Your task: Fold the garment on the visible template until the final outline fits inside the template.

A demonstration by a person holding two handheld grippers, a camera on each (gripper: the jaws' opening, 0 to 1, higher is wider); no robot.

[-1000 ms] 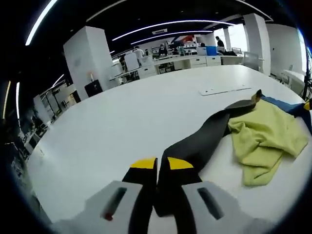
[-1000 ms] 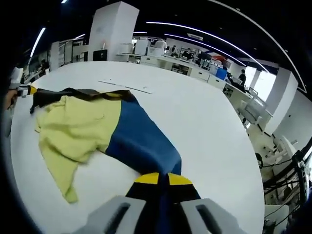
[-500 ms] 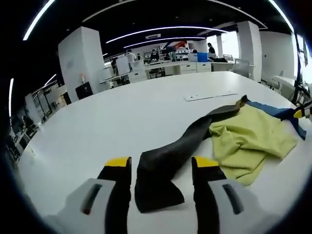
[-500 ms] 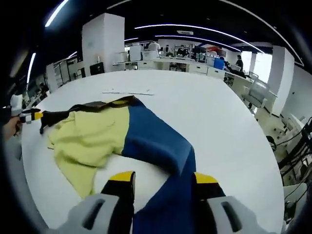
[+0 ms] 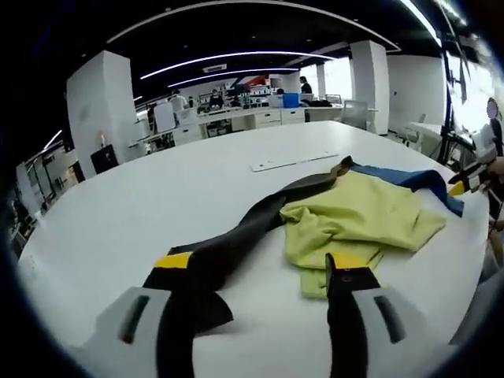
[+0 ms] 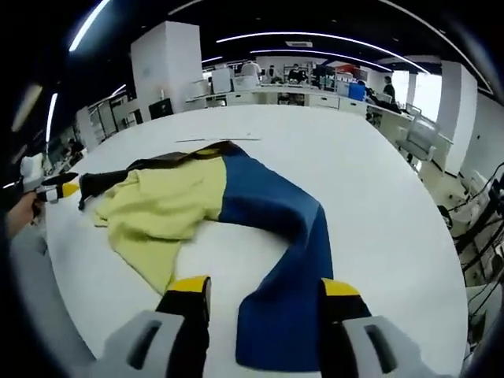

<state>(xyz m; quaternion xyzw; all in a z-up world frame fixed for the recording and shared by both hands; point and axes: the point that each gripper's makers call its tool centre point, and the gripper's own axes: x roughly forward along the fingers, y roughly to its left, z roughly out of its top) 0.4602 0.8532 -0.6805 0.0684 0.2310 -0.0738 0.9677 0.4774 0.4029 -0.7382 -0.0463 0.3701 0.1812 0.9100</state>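
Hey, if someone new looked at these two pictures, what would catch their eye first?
The garment stands out: a yellow-green body crumpled mid-table, a blue sleeve running toward the open right gripper, and a dark sleeve trailing toward the open left gripper. Next, the big white table under it, with a thin flat strip lying beyond the garment.

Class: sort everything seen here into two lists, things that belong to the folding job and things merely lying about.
Belongs to the job:
garment, with black, yellow and blue parts
left gripper, open
right gripper, open
white table it lies on

Just lying about:
flat white strip beyond the garment
office desks in the background
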